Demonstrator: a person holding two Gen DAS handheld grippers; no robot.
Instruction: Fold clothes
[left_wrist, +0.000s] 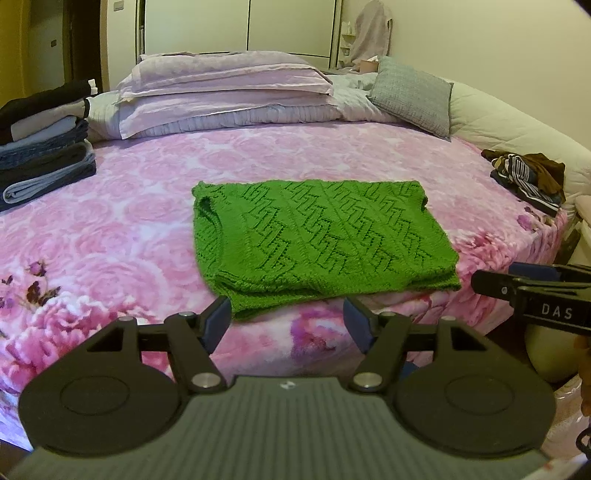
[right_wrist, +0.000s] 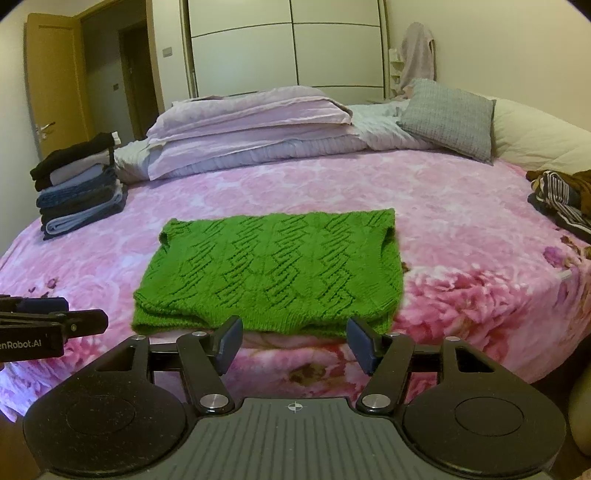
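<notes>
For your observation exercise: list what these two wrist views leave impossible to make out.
- Green knitted sweater: its folded-under layers, hidden by its top layer, both views.
- Loose striped and brown clothes pile: cut off by the right wrist view's edge.
- Folded dark clothes stack: garment types, only edges showing.
- Left gripper, right gripper: holders unseen.

Left gripper (left_wrist: 286, 317), right gripper (right_wrist: 294, 341): black linkages, silver pivot screws, dark blue pads (left_wrist: 216, 319), ribbed grey housing, white lettering on sides.
</notes>
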